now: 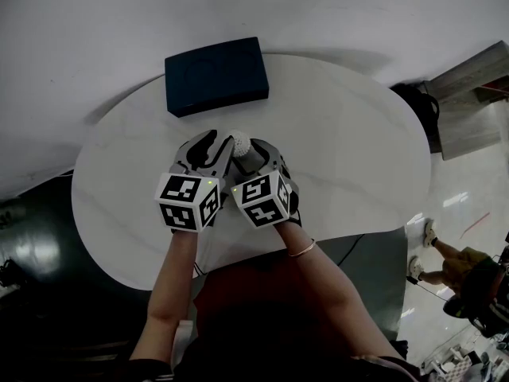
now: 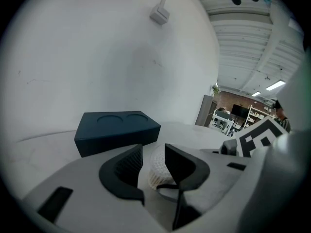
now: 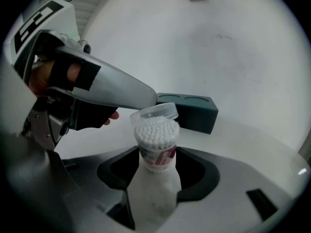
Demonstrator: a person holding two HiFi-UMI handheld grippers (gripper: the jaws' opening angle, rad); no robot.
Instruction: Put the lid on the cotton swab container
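Observation:
The cotton swab container [image 3: 156,147], a small tube with a red-and-white label and packed with white swab heads, stands upright between the jaws of my right gripper [image 3: 156,166], which is shut on its body. The clear lid [image 3: 154,112] sits tilted just over the swab heads, touching their left side. It is held at the tip of my left gripper [image 3: 146,98], which is shut on it. In the left gripper view, the swab heads [image 2: 156,168] show between that gripper's fingers [image 2: 127,165]. From the head view, both grippers [image 1: 219,146] [image 1: 256,153] meet at the container [image 1: 238,142].
A dark blue box [image 1: 216,76] with two round recesses lies at the table's far edge, behind the container. The round white table [image 1: 358,150] stands against a white wall. A person's feet show on the floor at the right.

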